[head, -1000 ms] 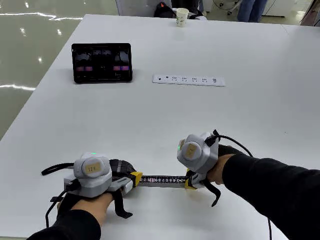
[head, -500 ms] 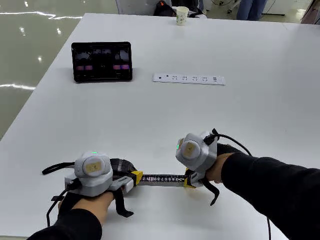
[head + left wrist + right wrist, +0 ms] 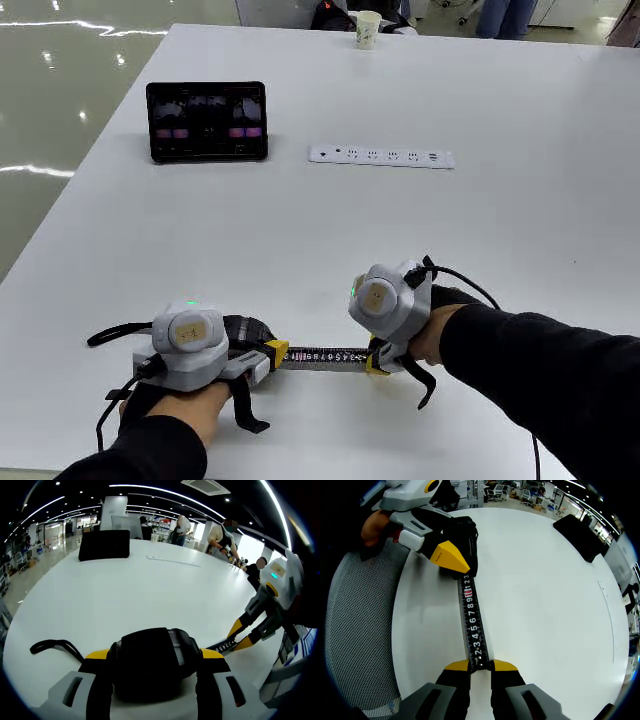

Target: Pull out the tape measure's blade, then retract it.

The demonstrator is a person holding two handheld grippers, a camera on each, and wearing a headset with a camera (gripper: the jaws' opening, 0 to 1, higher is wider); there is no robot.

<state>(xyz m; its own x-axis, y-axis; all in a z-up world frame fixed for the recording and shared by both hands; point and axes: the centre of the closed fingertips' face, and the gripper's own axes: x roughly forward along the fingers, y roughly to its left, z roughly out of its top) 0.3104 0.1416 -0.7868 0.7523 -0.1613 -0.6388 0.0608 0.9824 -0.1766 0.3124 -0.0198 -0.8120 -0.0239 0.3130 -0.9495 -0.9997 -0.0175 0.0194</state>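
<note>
Head view: L tongs (image 3: 265, 357) clamp tape measure (image 3: 247, 331); R tongs (image 3: 373, 364) pinch blade (image 3: 320, 355) tip; cup (image 3: 367, 29) contents unseen.

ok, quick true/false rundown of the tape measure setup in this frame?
1. The left hand-held gripper is shut on the tape measure case. True.
2. The blade is fully retracted. False: a short length runs from the case to the right hand-held gripper.
3. The right hand-held gripper is clamped on the blade's end. True.
4. The tablet lies flat with a dark screen. False: it stands propped, with the screen lit.
5. The paper cup stands beside the case. False: it stands at the far edge of the table.
</note>
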